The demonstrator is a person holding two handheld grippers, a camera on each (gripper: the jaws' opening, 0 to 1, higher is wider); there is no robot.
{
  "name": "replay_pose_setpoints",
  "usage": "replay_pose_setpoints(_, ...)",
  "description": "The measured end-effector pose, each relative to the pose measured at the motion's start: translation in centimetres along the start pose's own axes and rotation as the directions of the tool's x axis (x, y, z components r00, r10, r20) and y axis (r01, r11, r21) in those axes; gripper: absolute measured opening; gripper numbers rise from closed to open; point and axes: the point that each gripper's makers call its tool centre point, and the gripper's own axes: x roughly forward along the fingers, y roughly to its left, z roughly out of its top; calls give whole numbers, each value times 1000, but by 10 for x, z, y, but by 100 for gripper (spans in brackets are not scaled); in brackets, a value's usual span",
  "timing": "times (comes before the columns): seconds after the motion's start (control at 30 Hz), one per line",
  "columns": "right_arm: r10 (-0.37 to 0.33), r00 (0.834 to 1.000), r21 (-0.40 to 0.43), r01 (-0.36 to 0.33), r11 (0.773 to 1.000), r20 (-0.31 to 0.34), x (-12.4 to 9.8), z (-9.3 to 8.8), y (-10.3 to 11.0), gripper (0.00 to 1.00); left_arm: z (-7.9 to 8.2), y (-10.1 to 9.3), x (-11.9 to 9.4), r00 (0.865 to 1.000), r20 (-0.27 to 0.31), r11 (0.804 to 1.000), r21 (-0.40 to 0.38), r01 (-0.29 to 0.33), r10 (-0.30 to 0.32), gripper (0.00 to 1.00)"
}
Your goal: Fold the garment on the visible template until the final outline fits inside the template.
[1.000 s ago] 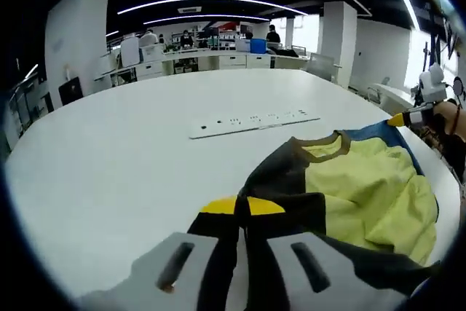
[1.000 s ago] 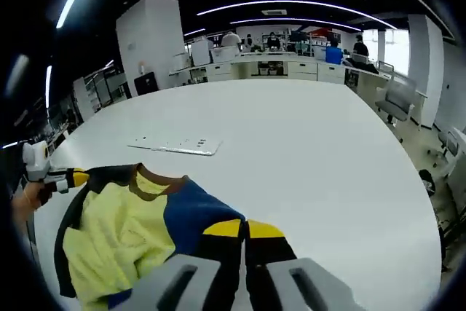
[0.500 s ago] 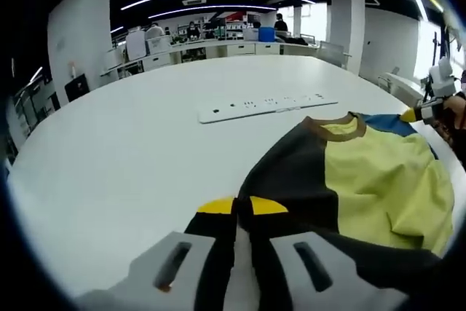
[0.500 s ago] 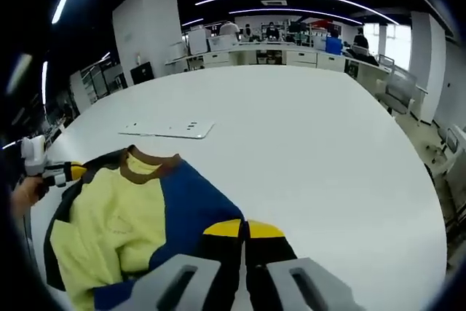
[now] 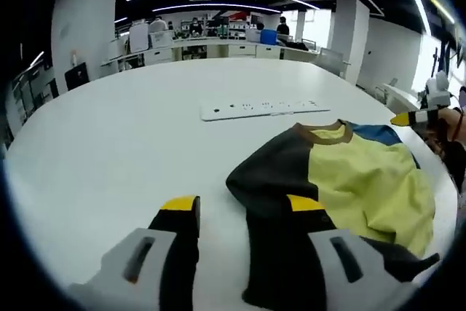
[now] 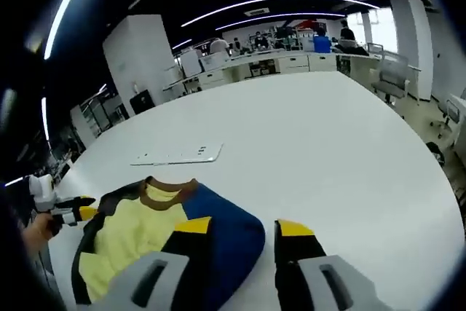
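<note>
left gripper (image 5: 240, 213) spread, dark sleeve lying between jaws | garment (image 5: 342, 176) lies rumpled on white table (image 5: 109, 151), near power strip (image 5: 258, 109) | right gripper (image 6: 244, 229) spread over blue sleeve | we judge it light, limp; pinch sleeve edges

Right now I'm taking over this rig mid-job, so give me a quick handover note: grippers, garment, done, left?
Left gripper: open, jaws spread over the shirt's dark sleeve, gripping nothing.
Right gripper: open, jaws astride the blue sleeve, gripping nothing.
Shirt: on the white table, yellow front up, collar toward the white strip; sleeves look partly drawn in, body rumpled.
Done: both sleeves let go.
Left: I cannot make out a template outline, so find it, then probably fold the body and check the fit.
</note>
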Motion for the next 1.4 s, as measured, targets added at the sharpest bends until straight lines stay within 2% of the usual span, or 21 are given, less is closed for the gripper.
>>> replay_pose_setpoints(0.2, 53, 998, 37, -53, 998, -14, -15, -9, 14, 52, 3, -14, -21, 999, 19, 999, 30, 44, -44, 57)
replay_pose_setpoints(0.37, 123, 992, 40, -121, 992, -36, -28, -22, 32, 64, 2, -30, -36, 997, 37, 995, 72, 69, -72, 74)
replay_pose_setpoints(0.57, 179, 983, 12, -179, 984, -45, -46, -33, 55, 77, 0, -51, -53, 988, 49, 987, 70, 141, -145, 80)
replay_pose_setpoints(0.77, 213, 975, -8, -214, 977, -62, -61, -46, 69, 78, -3, -70, -71, 976, 63, 977, 47, 208, -210, 84)
replay_pose_setpoints(1.1, 232, 968, -56, -238, 970, -91, -84, -69, 78, 78, -19, -89, -97, 971, 39, 969, 83, 233, -237, 81)
replay_pose_setpoints(1.27, 241, 965, -67, -249, 966, -102, -95, -85, 84, 78, -28, -104, -107, 967, 29, 965, 73, 252, -255, 78)
replay_pose_setpoints(1.4, 235, 966, -66, -243, 968, -102, -102, -97, 86, 76, -31, -115, -113, 969, 27, 964, 121, 239, -244, 74)
